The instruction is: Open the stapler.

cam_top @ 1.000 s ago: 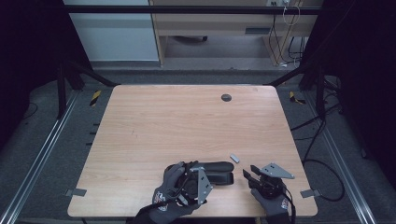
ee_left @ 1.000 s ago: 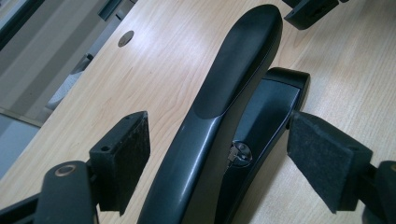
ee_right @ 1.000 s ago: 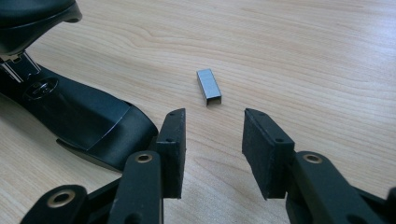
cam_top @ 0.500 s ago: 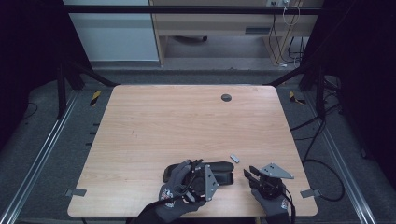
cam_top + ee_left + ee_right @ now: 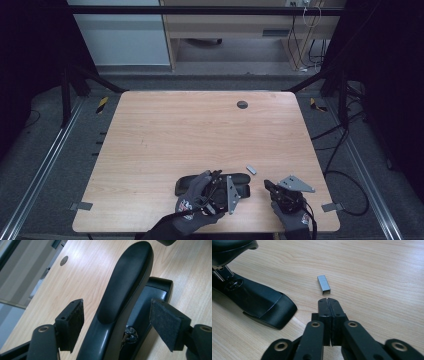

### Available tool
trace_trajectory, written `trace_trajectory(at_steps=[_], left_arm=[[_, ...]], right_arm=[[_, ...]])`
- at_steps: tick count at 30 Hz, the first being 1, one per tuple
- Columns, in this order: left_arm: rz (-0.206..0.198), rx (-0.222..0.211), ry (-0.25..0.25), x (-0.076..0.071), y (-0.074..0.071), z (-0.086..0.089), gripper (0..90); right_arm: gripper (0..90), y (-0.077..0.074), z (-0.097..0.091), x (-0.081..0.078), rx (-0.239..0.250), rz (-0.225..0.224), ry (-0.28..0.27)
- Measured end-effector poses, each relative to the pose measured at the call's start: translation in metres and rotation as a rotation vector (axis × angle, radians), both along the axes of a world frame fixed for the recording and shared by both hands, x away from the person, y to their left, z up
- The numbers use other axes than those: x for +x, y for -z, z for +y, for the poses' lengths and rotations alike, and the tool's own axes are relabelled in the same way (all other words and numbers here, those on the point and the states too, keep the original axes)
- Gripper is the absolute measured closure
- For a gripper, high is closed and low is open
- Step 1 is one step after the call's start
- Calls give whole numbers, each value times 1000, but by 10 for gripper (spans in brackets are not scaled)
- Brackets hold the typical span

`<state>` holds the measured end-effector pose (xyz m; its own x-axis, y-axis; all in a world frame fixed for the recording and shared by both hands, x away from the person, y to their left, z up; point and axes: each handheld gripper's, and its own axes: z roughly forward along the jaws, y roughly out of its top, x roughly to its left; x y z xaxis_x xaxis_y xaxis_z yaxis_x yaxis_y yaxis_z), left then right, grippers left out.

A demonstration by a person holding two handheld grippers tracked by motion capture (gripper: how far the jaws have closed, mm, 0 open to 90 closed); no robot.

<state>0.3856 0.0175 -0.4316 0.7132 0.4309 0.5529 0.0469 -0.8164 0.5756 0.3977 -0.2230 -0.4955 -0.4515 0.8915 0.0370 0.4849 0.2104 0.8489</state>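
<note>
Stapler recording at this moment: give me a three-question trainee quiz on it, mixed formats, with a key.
1. True or false: the pads of the left gripper press on the stapler.
2. Which thing lies on the table just ahead of the right gripper? A) a strip of staples B) a pen C) a coin
3. Fill in: the right gripper's jaws are ____.

Key:
1. False: the stapler's arm sits between the pads, with a gap on each side.
2. A, the strip of staples, apart from the jaw tips.
3. Shut, with nothing between them.
</note>
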Motion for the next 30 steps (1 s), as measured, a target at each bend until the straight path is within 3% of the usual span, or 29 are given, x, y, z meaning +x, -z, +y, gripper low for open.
trace_trajectory(at_steps=[6,30], left_arm=[[-2,24,10,2,2,-4,298],[-79,110,18,6,10,-28,331]], right_arm=[[900,0,0,1,-7,0,-7],[900,1,1,1,8,15,-18]])
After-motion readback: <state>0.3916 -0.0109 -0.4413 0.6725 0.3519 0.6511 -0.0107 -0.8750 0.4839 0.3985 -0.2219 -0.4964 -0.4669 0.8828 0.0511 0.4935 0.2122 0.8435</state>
